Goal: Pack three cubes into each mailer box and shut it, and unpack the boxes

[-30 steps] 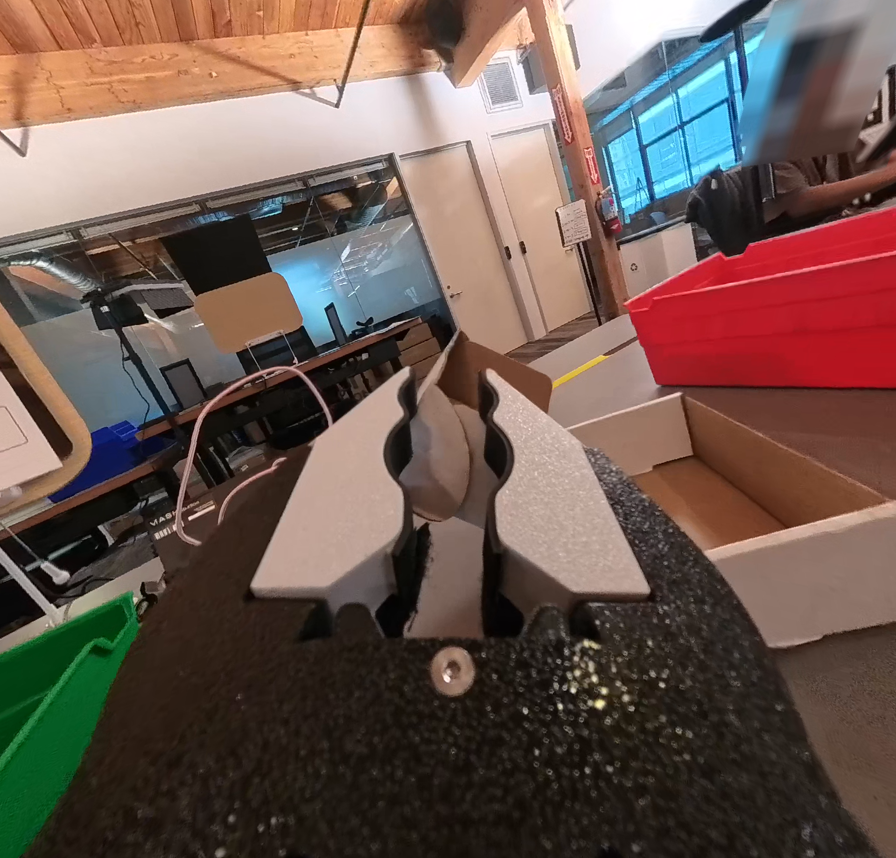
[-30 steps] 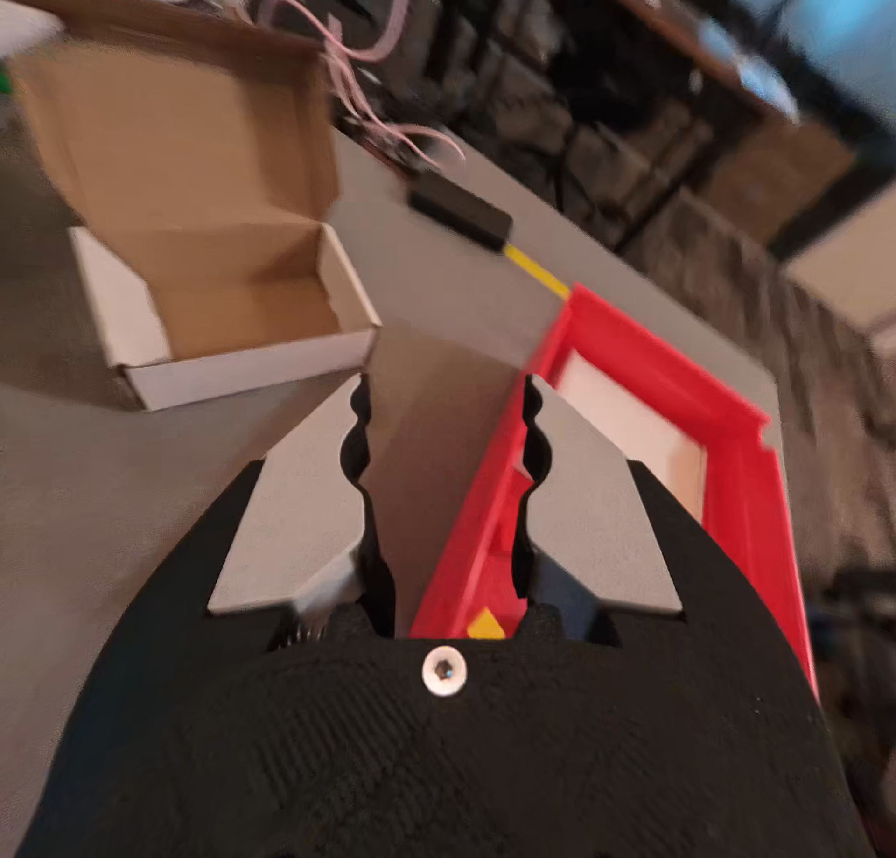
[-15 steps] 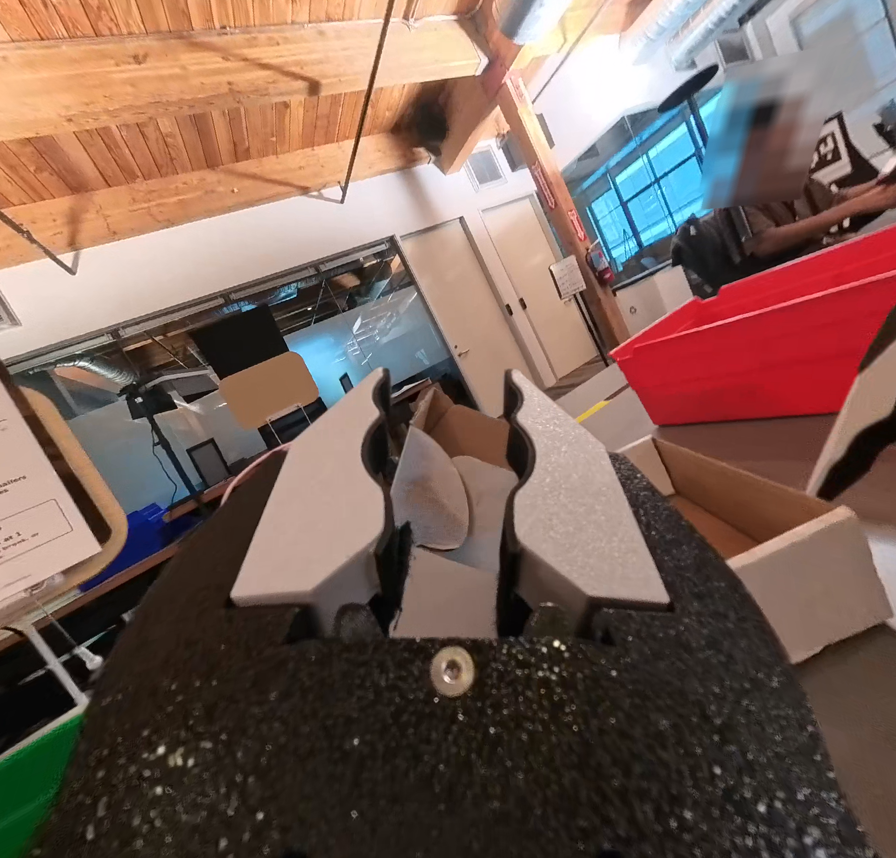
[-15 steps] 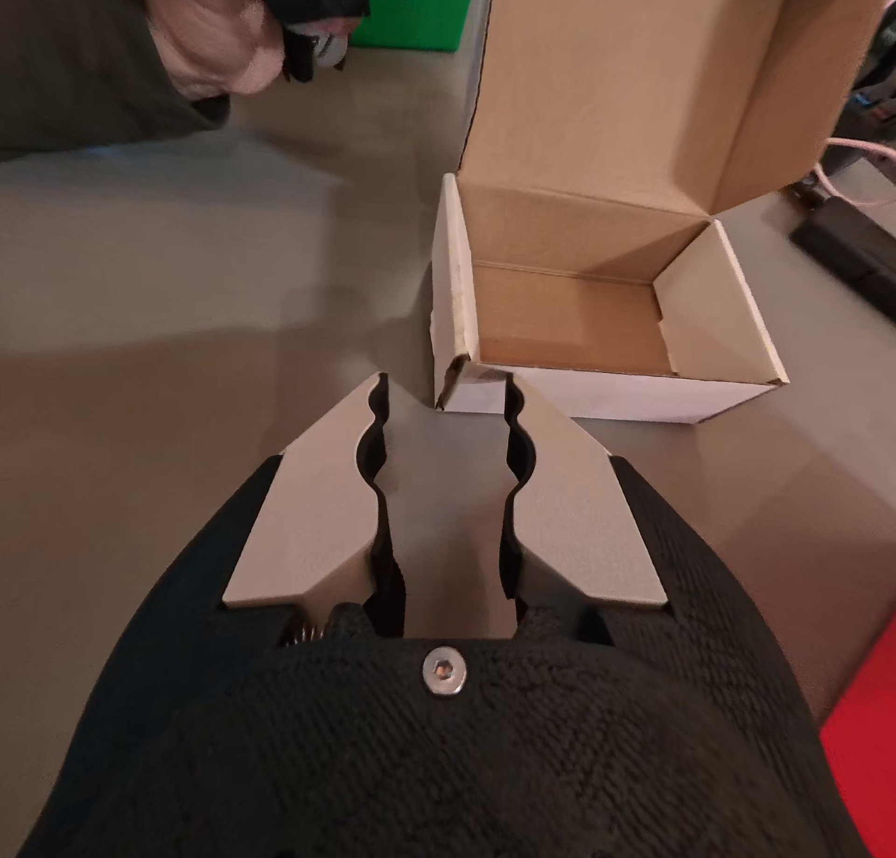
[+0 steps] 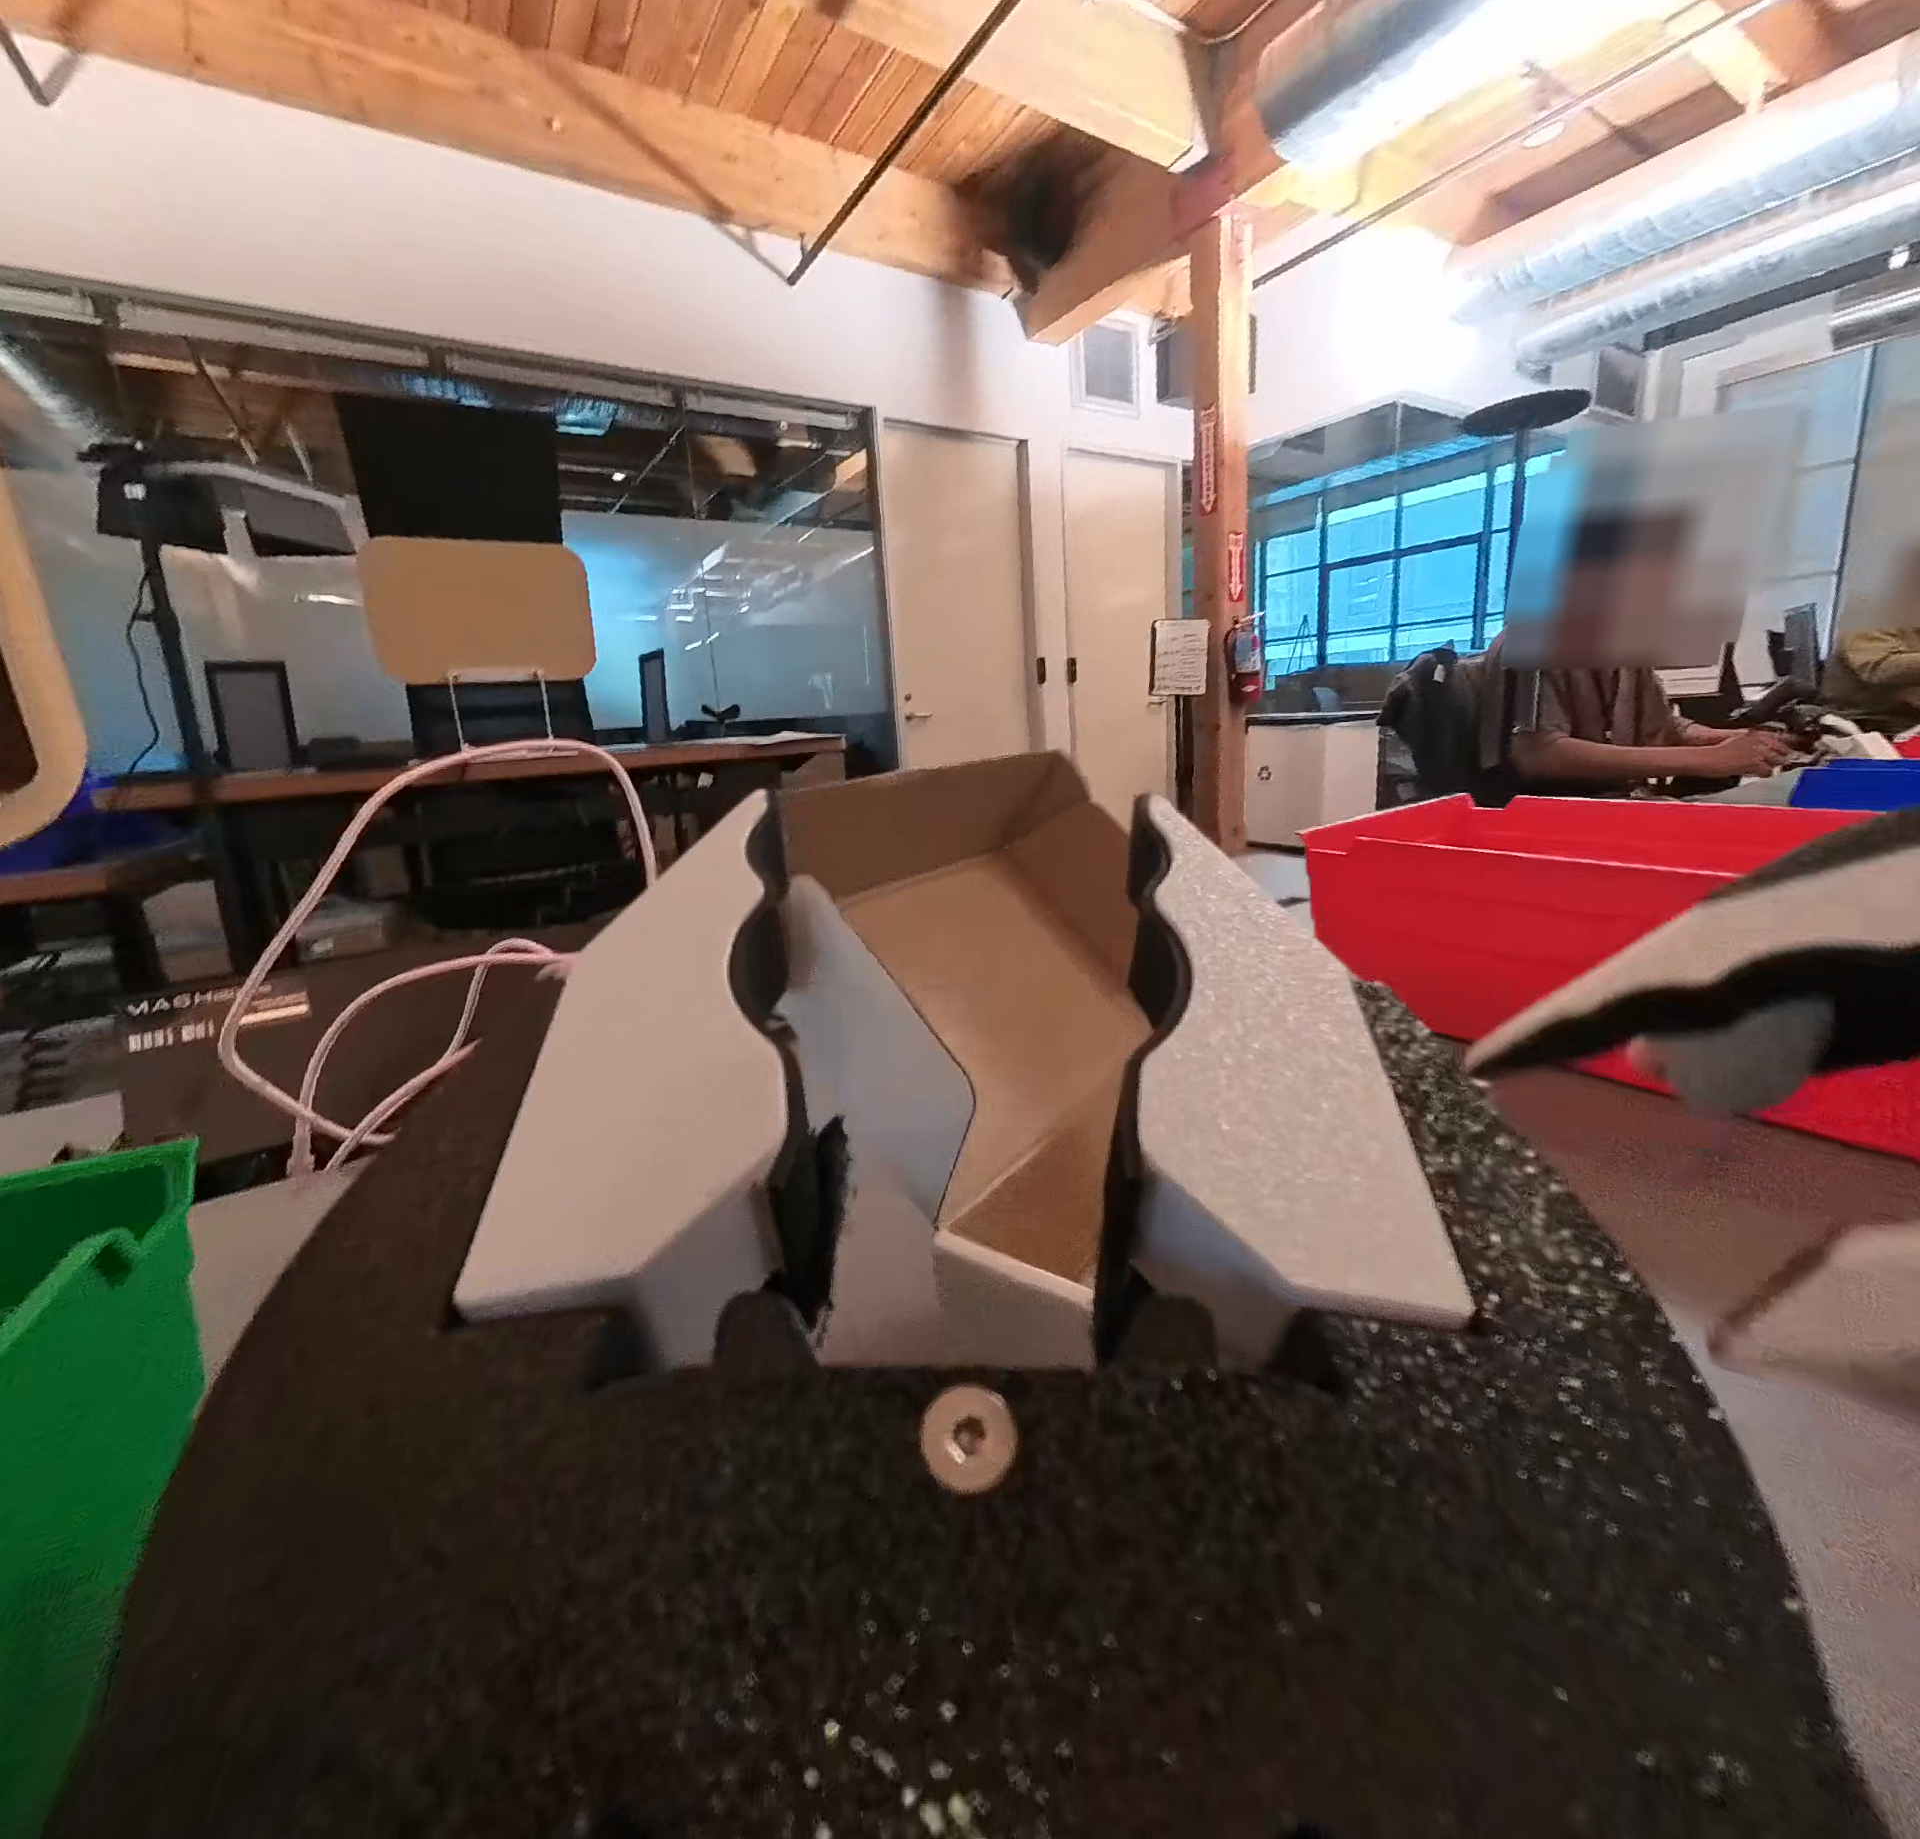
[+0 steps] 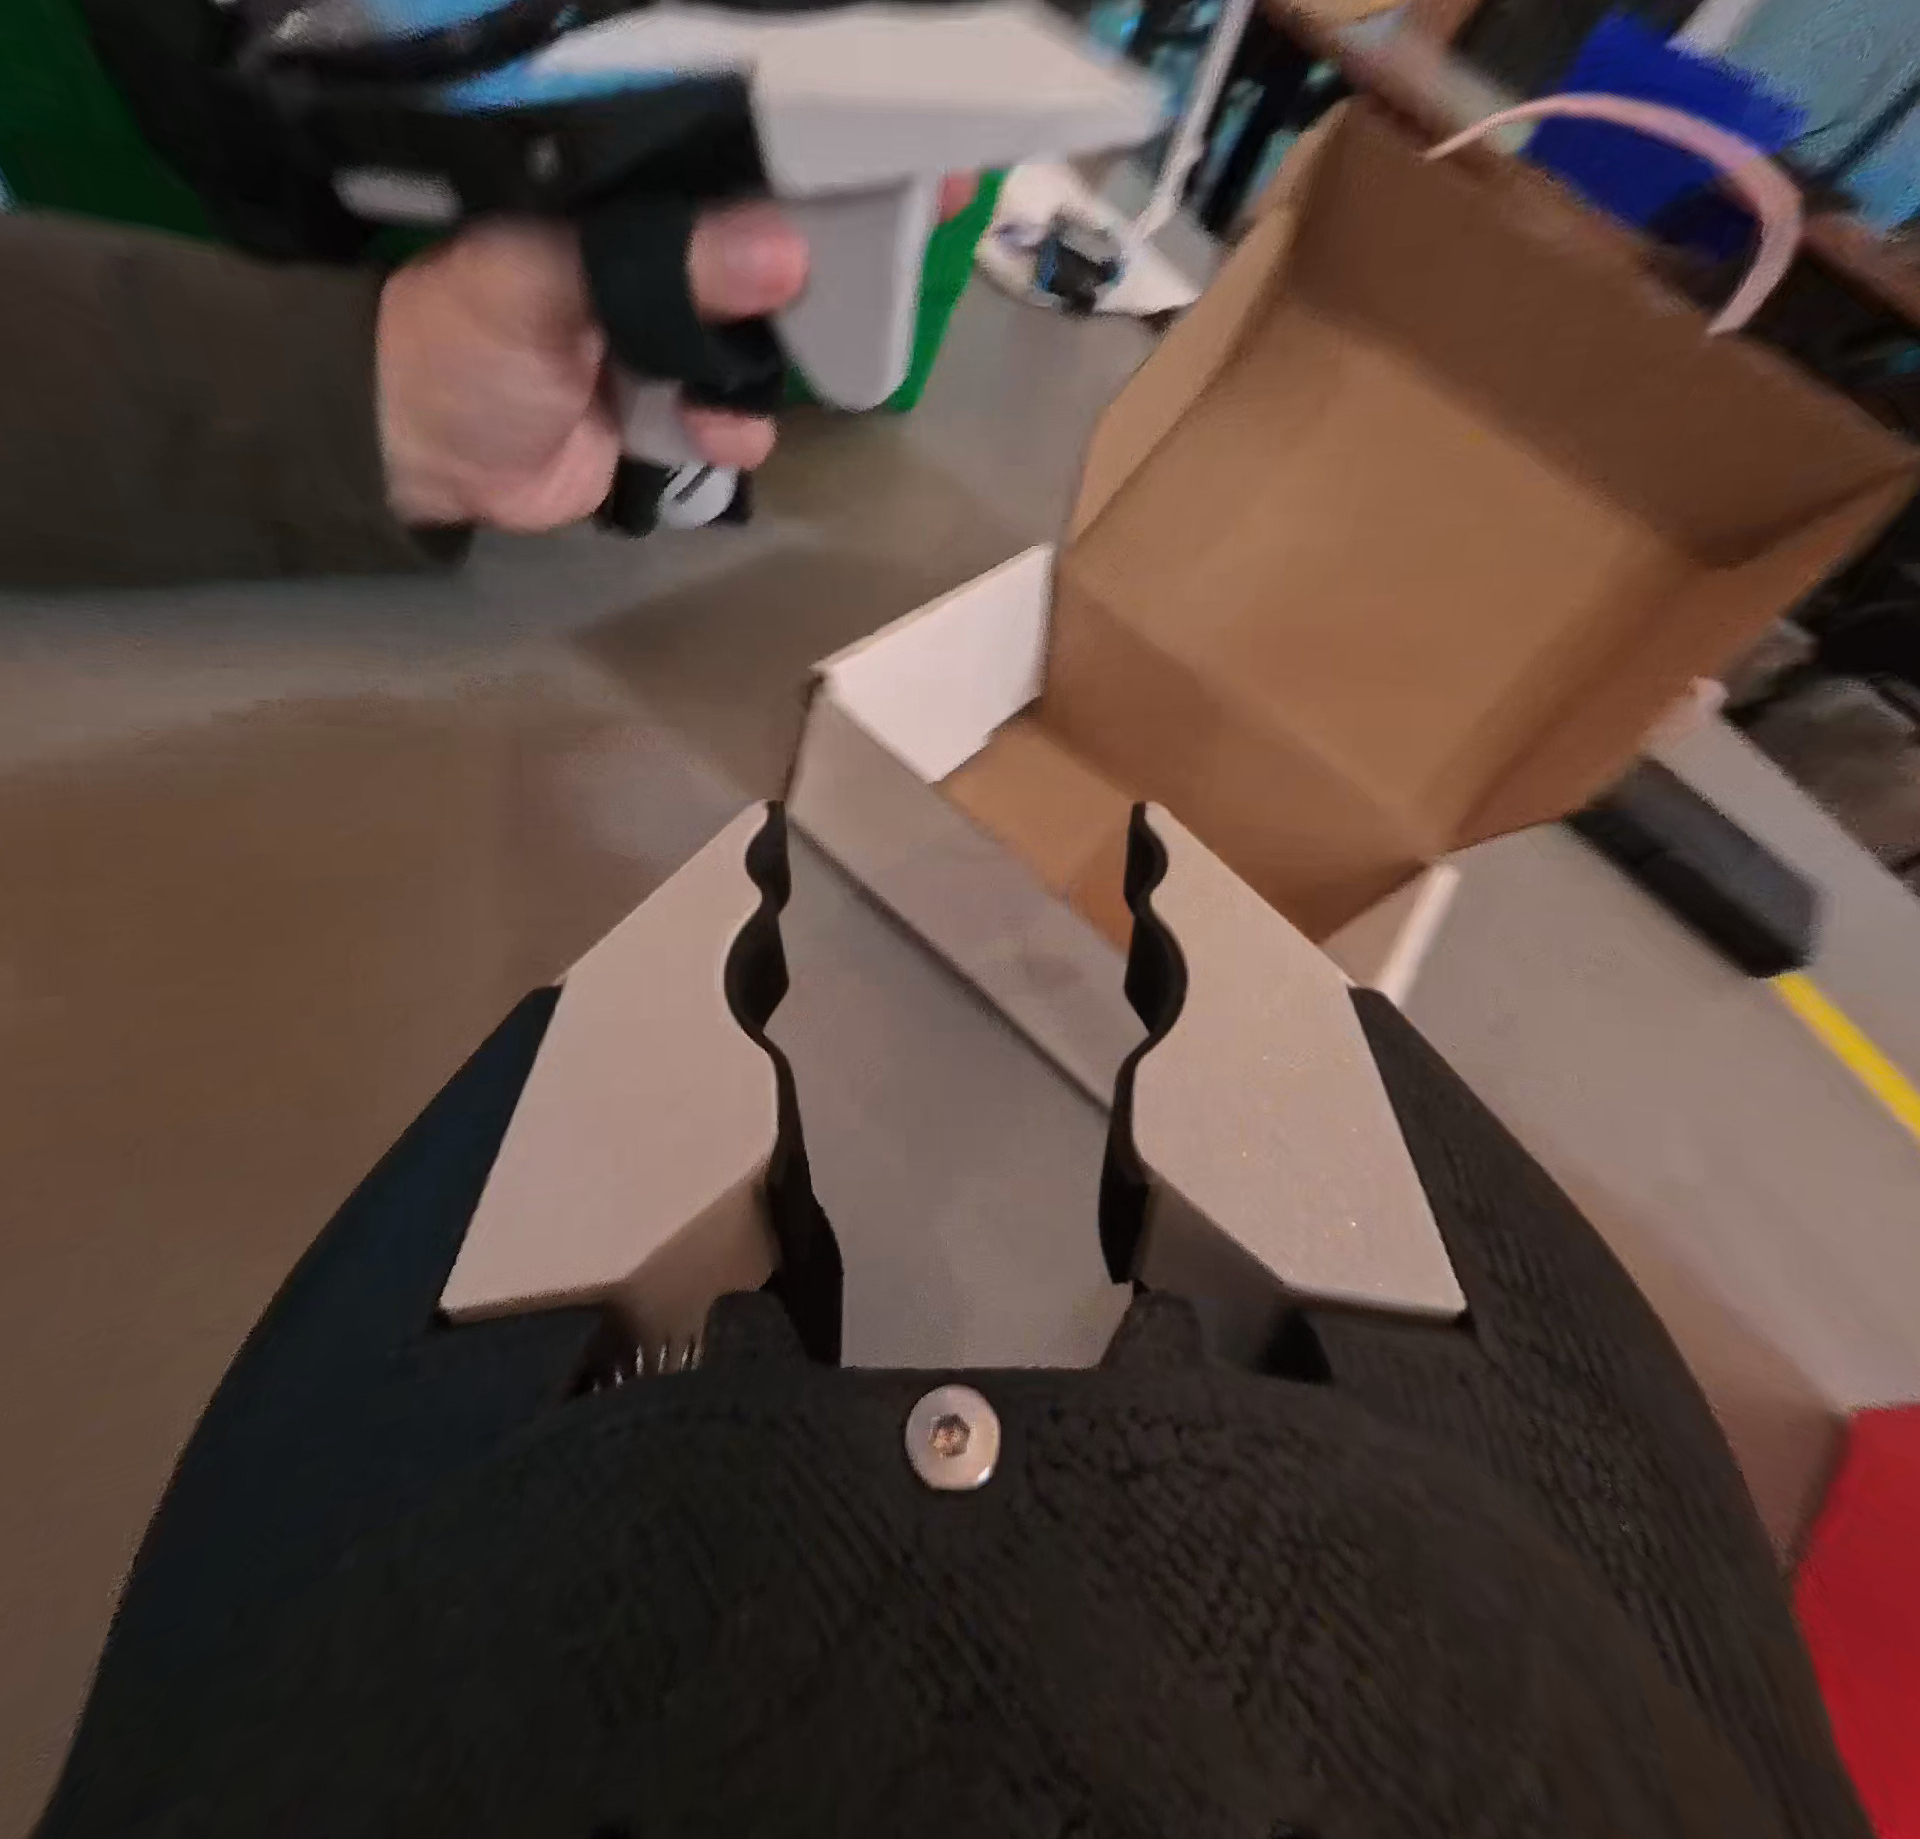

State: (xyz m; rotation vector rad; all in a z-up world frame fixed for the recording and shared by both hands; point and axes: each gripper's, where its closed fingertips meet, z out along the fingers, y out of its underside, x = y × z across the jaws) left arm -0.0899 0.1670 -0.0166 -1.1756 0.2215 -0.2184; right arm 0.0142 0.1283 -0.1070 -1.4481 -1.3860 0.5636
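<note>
A white mailer box with a brown inside [image 6: 904, 833] stands open on the grey table [image 6: 312, 906]. Its lid [image 6: 1455, 501] is raised and leans over the tray. My right gripper [image 6: 954, 823] is open and empty, low over the box's near white wall, and its pads do not press on it. One of its fingers shows blurred at the right of the left wrist view [image 5: 1662, 968]. My left gripper [image 5: 954, 813] is wide open, and the box [image 5: 997, 958] shows between its fingers. In the right wrist view a hand holds that gripper [image 6: 831, 158] to the left of the lid. No cubes show.
A red bin [image 5: 1558, 906] stands right of the box; its corner shows in the right wrist view [image 6: 1870, 1633]. A green bin [image 5: 83, 1374] is at the left. A pink cable [image 5: 416, 854] and a black block [image 6: 1704, 896] lie behind the box. People sit at desks far right.
My left gripper was shut on a box flap and has opened wide, letting it go. My right gripper swung from the red bin to the box's near wall. The lid has tipped forward.
</note>
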